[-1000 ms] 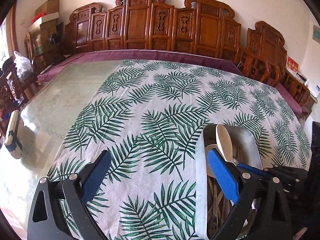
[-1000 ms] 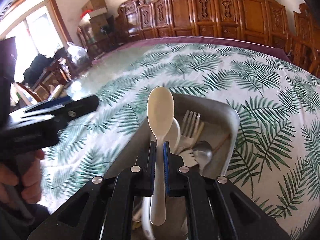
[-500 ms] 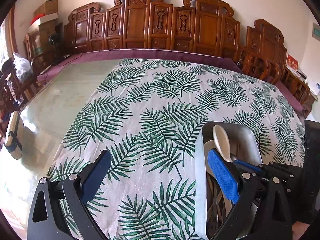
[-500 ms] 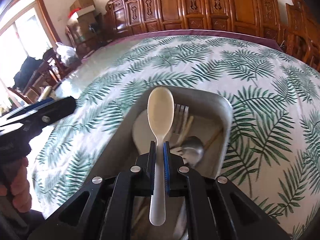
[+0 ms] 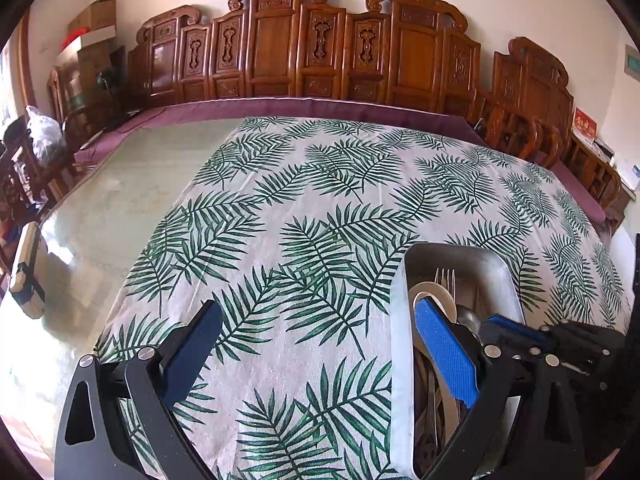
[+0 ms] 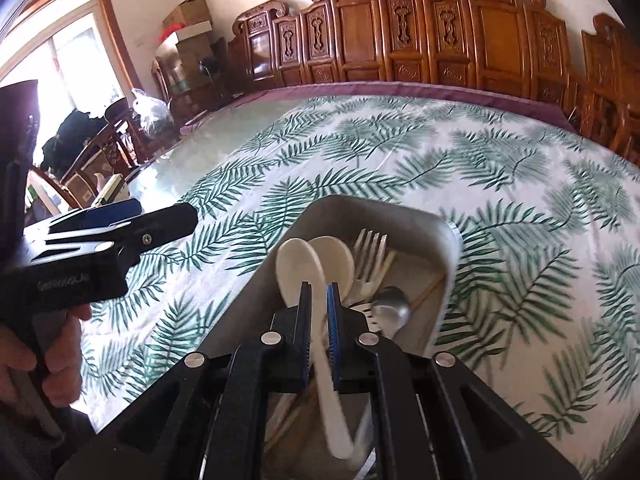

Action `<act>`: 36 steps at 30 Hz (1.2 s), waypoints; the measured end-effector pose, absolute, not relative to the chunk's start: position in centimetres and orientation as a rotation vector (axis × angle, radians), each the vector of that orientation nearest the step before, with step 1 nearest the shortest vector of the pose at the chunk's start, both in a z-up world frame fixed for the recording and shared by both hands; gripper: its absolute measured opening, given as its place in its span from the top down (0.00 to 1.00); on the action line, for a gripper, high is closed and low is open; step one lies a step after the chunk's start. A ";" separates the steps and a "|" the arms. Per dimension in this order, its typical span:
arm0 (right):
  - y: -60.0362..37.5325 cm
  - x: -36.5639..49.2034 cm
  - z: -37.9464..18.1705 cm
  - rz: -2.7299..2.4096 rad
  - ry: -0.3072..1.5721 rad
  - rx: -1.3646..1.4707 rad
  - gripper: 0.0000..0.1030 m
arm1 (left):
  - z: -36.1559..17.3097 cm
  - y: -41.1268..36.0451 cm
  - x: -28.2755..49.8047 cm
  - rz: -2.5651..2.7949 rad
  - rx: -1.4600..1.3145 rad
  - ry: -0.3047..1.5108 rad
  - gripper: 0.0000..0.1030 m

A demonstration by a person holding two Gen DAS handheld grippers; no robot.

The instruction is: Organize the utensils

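Spoon, cream plastic (image 6: pixel 298 268): pinched by its handle between the blue pads of the right gripper (image 6: pixel 318 300), over the grey utensil tray (image 6: pixel 436 232). A second ago it stood straight up the middle of the right wrist view, bowl well above the fingertips; it now leans left, bowl low and just past the fingertips, handle slanting down to the right and blurred at its end. Jaws pressed together on the handle then and now.

Tray: lies on the palm-leaf tablecloth (image 5: pixel 304 216), at the right in the left wrist view. Contents: a second cream spoon bowl (image 6: pixel 336 258) just right of the held one, a metal fork (image 6: pixel 370 250), a metal spoon (image 6: pixel 392 308), thin pale sticks, possibly chopsticks. The lower part of the tray is hidden behind the right gripper's black frame.

Left gripper (image 5: pixel 320 352): jaws spread wide, nothing between them, over bare cloth left of the tray, one blue pad overlapping the tray's near rim; same pose as a second ago. A hand (image 6: pixel 36 360) holds its grip at the left edge of the right wrist view.

Surroundings: glass tabletop (image 5: pixel 120 200) left of the cloth; carved wooden chair backs (image 5: pixel 320 48) along the wall; cardboard boxes (image 6: pixel 188 16) in the corner; bright window (image 6: pixel 60 56).
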State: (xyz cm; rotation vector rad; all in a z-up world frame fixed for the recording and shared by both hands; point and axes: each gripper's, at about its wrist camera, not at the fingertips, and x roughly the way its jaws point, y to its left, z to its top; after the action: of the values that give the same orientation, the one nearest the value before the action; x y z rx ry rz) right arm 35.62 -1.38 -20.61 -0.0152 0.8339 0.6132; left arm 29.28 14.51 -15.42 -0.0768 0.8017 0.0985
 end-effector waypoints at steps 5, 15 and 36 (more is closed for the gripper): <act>-3.6 35.1 -19.7 0.594 0.795 -0.024 0.91 | -15.4 14.3 29.2 0.095 -0.075 0.800 0.09; -8.5 33.7 -18.1 0.527 0.752 -0.015 0.59 | -15.3 12.3 29.1 0.048 -0.058 0.789 0.09; -16.4 29.5 -17.8 0.341 0.728 0.026 0.03 | -14.1 4.7 25.1 -0.025 0.028 0.768 0.08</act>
State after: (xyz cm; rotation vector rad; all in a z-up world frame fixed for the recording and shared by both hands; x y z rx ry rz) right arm 29.54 -16.41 -17.80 0.0257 0.7284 0.3415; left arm 25.15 4.67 -14.13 0.0277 0.7680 -0.0248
